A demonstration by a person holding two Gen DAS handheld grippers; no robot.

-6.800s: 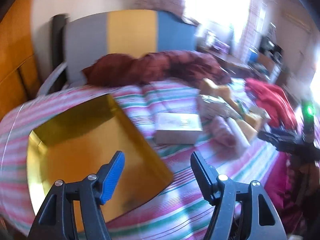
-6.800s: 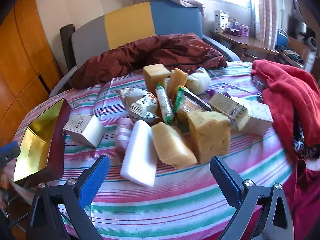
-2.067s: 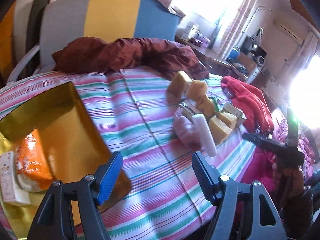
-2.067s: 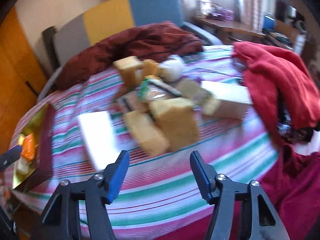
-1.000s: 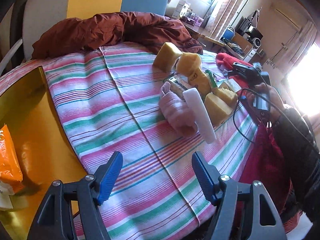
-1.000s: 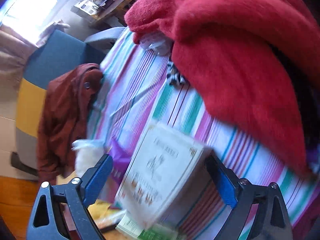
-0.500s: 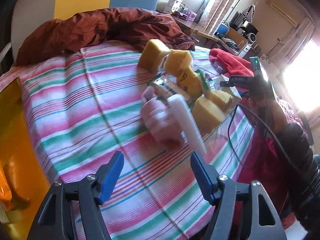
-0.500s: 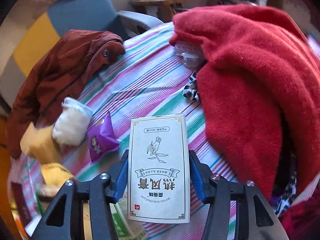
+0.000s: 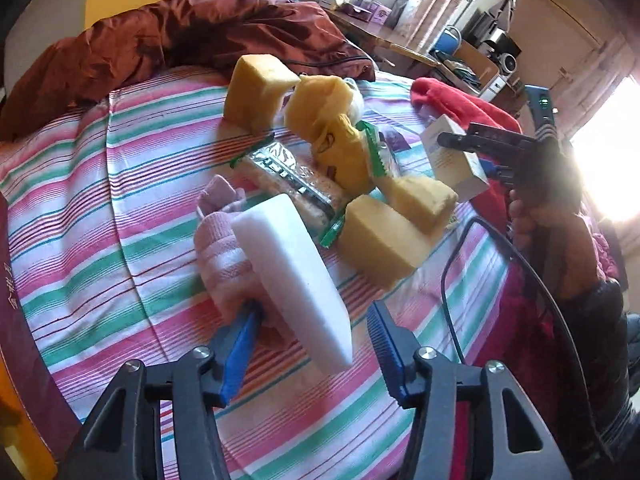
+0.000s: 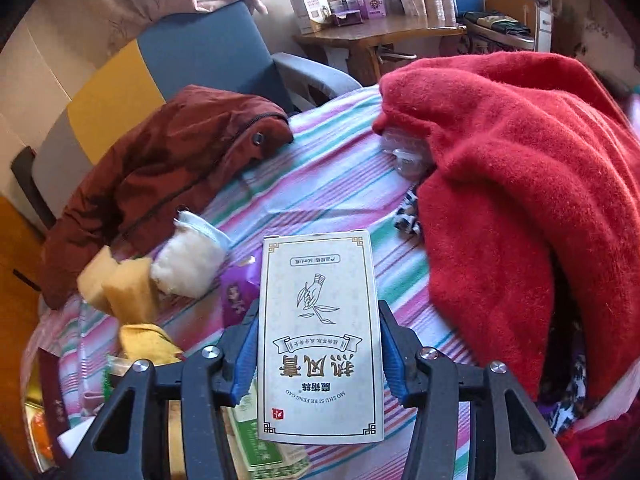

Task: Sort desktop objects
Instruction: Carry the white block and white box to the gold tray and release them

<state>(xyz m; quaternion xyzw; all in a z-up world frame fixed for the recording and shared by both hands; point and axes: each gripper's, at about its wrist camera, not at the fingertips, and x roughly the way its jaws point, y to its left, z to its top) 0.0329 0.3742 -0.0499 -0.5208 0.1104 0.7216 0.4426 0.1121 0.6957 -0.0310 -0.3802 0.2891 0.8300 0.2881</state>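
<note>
The right gripper (image 10: pixel 318 350) is clamped on a white printed box (image 10: pixel 319 336); both blue pads are pressed against the box's long sides, and the jaws are closing. The box is held clear above the striped tablecloth (image 10: pixel 332 184).

The left gripper (image 9: pixel 310 346) is about half open and its jaws are closing around a white foam block (image 9: pixel 292 276). The left blue pad is pushed against a rolled pink towel (image 9: pixel 224 256) lying beside the block; the right pad is seen apart from the block.

Only the left wrist view shows the person's hand (image 9: pixel 548 236) carrying the other gripper and the box, raised to the right of the foam block, with a black cable (image 9: pixel 496 256) looping beneath. The heap of yellow sponges (image 9: pixel 376 236) and a foil snack packet (image 9: pixel 288 176) beyond the foam block is clearest there. Only the right wrist view shows the red blanket (image 10: pixel 520 200) in full and a small purple sachet (image 10: pixel 236 292).

Bare tablecloth lies left of the foam block, as far as a dark red tray wall (image 9: pixel 24 328) at the frame's left edge. A brown jacket (image 9: pixel 180 40) lies along the far edge.
</note>
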